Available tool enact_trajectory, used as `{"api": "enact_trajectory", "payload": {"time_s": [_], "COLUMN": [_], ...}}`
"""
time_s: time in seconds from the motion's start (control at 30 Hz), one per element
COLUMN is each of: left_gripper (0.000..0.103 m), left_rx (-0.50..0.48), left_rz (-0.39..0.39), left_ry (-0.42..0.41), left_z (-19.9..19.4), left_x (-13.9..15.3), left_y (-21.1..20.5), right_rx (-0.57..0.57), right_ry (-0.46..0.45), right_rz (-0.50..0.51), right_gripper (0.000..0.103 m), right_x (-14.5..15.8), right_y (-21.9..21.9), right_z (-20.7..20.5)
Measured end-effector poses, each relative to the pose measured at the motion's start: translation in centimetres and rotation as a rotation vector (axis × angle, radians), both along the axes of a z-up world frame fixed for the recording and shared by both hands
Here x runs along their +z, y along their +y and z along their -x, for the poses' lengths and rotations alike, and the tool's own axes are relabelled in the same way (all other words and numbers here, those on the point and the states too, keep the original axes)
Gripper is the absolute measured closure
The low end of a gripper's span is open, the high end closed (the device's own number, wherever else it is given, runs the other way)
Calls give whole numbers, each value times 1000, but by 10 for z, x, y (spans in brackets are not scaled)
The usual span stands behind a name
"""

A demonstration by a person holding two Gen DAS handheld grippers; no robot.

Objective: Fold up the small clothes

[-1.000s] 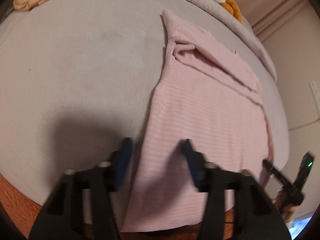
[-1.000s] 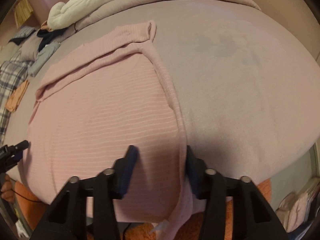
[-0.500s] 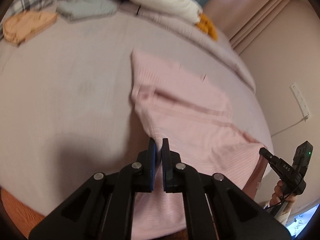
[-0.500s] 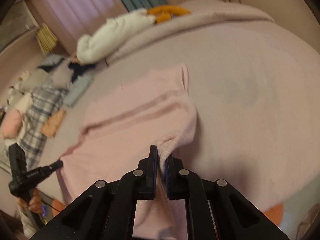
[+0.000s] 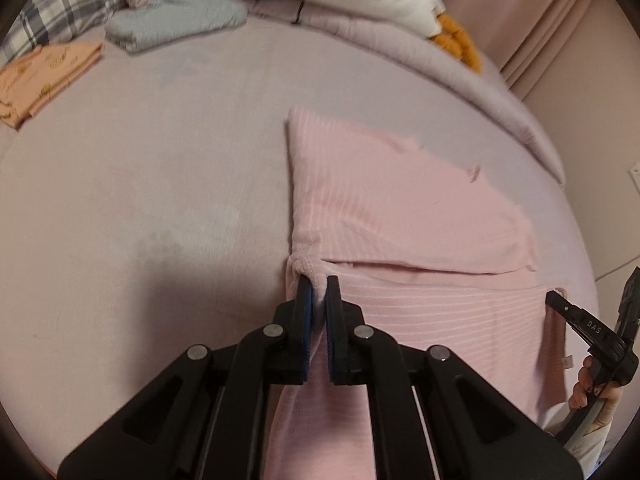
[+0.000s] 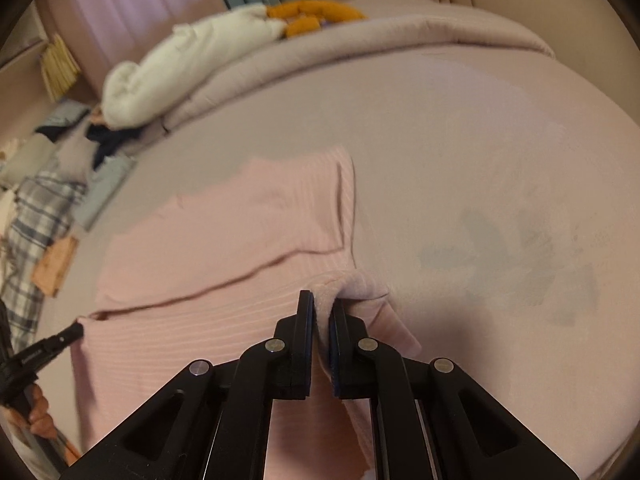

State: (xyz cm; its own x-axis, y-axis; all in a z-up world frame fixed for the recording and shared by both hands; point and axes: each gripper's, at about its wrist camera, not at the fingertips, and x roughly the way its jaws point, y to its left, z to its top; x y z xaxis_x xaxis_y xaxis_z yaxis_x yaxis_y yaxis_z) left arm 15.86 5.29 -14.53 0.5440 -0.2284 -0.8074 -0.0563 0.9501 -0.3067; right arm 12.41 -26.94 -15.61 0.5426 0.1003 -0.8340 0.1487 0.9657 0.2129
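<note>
Left gripper [image 5: 316,292] and right gripper [image 6: 322,306] fingers clenched on pink garment [image 5: 400,208] hem corners, lifted over bed [image 5: 140,200].

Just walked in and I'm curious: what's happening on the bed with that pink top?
A person is folding a pink striped top on the bed with two handheld grippers. The left gripper and the right gripper are each shut on a bottom corner of it, lifted toward the collar end. The fold isn't laid down yet. Other folded clothes sit farther back.
</note>
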Motion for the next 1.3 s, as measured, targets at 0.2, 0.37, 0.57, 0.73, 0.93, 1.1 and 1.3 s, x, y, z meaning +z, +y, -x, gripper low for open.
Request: {"api": "enact_trajectory", "payload": {"time_s": [0.2, 0.37, 0.57, 0.73, 0.93, 1.1, 1.3], "left_gripper": [93, 51, 40, 39, 39, 39, 45], "left_rx": [-17, -29, -59, -65, -67, -96, -81], "left_rz": [-36, 6, 14, 39, 69, 70, 117], "left_ry": [-3, 1, 3, 35, 92, 116, 136], "left_z": [2, 28, 71, 87, 98, 110, 119], "left_x": [-2, 13, 14, 7, -9, -15, -23], "left_y": [-1, 11, 16, 19, 19, 11, 16], "right_rx": [9, 37, 51, 40, 21, -17, -28], "right_ry": [28, 27, 10, 54, 101, 121, 135], "right_rz": [32, 46, 66, 53, 58, 47, 38], "right_gripper": [95, 44, 31, 31, 39, 48, 63], "right_x": [-9, 11, 29, 22, 9, 5, 2], "right_y": [0, -1, -11, -21, -23, -33, -41], "right_z": [2, 22, 72, 103, 108, 116, 121]}}
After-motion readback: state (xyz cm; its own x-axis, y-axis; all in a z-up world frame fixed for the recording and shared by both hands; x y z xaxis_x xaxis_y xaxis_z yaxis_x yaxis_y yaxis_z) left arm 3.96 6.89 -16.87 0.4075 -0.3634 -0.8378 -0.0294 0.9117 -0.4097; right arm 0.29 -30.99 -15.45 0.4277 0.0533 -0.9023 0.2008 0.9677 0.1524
